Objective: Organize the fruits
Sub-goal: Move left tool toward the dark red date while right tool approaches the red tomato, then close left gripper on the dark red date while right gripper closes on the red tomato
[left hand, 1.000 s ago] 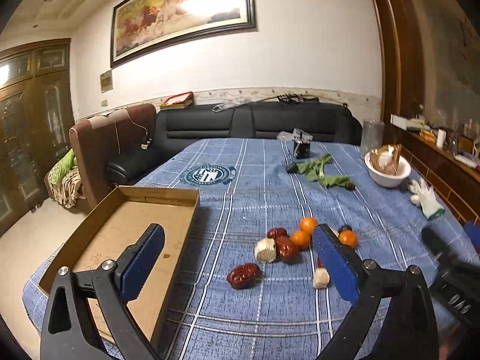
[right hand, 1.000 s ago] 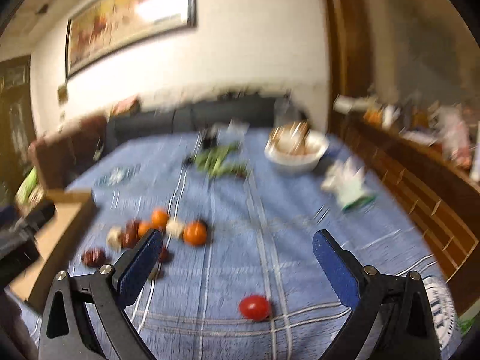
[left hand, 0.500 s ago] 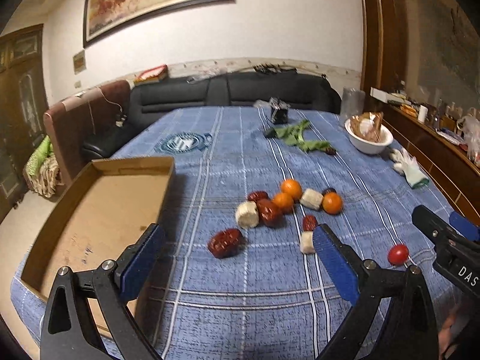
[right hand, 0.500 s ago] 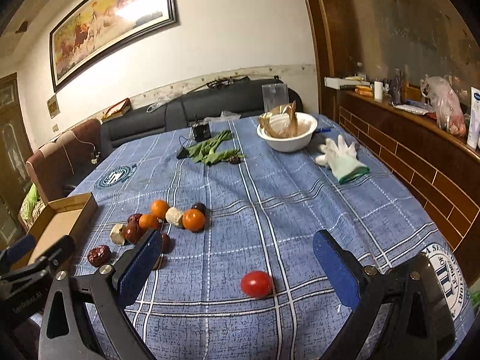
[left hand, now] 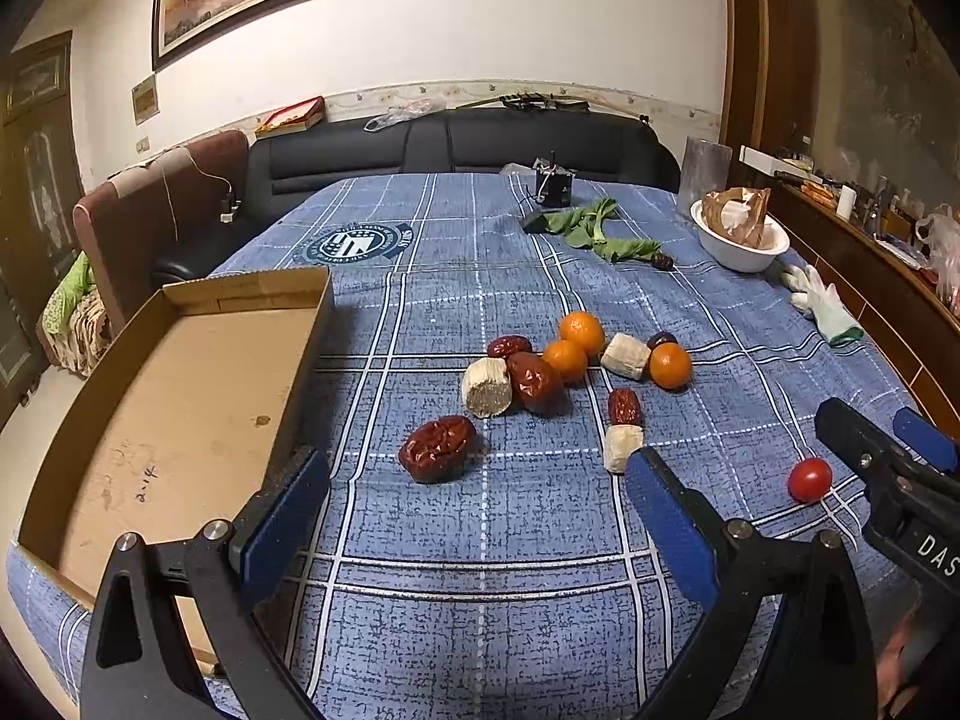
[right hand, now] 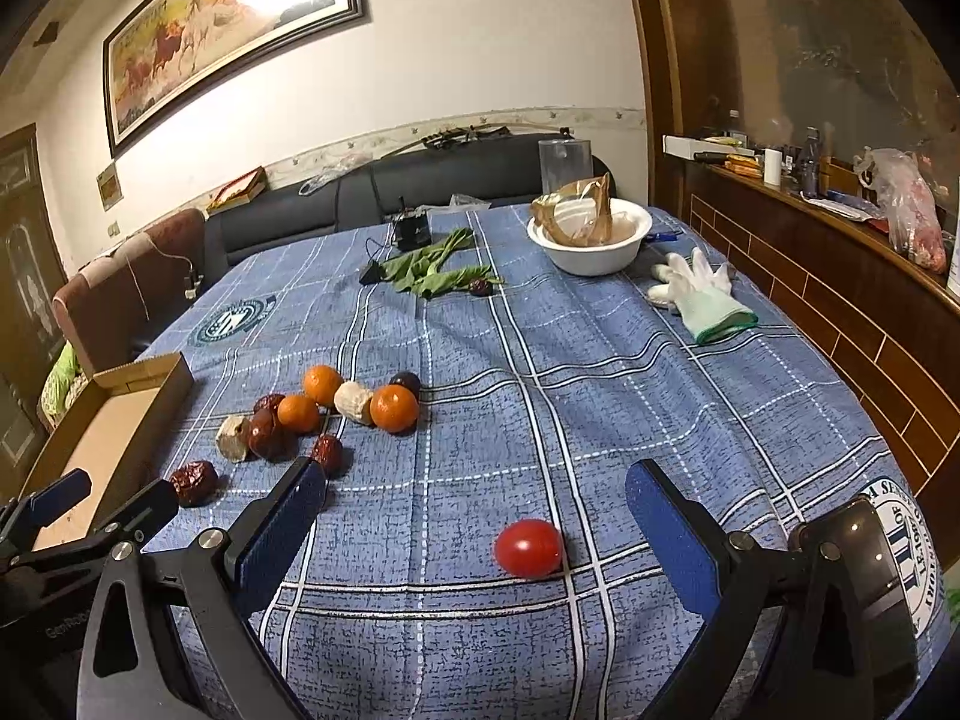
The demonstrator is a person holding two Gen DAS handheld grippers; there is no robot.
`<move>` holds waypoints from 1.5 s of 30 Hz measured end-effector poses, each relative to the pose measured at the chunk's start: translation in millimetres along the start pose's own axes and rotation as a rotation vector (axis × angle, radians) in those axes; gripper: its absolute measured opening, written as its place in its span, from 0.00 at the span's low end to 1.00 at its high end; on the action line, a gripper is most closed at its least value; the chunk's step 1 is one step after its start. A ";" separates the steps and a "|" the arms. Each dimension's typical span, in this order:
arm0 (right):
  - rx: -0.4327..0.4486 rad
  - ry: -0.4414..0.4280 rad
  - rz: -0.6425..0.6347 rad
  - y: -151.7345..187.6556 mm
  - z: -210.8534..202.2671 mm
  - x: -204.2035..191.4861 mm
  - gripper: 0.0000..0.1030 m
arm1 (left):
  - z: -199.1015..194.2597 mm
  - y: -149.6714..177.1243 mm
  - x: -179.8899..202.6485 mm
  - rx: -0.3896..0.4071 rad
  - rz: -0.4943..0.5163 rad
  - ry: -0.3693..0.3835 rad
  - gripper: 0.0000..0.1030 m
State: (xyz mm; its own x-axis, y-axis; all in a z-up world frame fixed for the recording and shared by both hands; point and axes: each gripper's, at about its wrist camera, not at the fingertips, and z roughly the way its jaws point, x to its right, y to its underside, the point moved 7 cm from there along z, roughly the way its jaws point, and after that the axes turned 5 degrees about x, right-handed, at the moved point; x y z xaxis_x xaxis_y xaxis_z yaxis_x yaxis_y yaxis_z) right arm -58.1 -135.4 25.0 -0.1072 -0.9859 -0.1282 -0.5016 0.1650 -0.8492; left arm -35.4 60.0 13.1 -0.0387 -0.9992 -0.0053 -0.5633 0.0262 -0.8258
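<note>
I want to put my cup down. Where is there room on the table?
Bare cloth lies between the cherry tomato and the white glove, and the cardboard box holds nothing. It is crowded where the oranges and red dates cluster.

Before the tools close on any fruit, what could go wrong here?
1. The cherry tomato is round and soft; the open right tool might squash it or send it rolling.
2. The oranges, dates and pale chunks touch in a cluster, so the open left tool may knock neighbours.
3. The cardboard box overhangs the table edge and could tip.
</note>
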 end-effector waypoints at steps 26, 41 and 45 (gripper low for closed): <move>-0.239 -0.308 -0.050 0.6 71.9 -45.0 0.77 | 48.8 -9.1 -14.6 -0.149 0.112 0.190 0.71; -0.281 -0.179 -0.003 5.0 61.6 37.1 0.72 | 90.1 13.0 -11.6 -0.306 0.103 0.231 0.57; -0.308 -0.171 -0.037 24.5 50.2 38.8 0.72 | 89.2 14.4 -7.6 -0.301 0.136 0.219 0.54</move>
State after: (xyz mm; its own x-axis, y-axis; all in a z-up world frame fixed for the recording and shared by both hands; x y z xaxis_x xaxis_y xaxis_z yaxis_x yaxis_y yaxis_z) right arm -31.4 -171.0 -26.5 0.0482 -0.9772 -0.2066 -0.7406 0.1038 -0.6638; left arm 30.4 65.3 -49.1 -0.2866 -0.9571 0.0438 -0.7566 0.1980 -0.6232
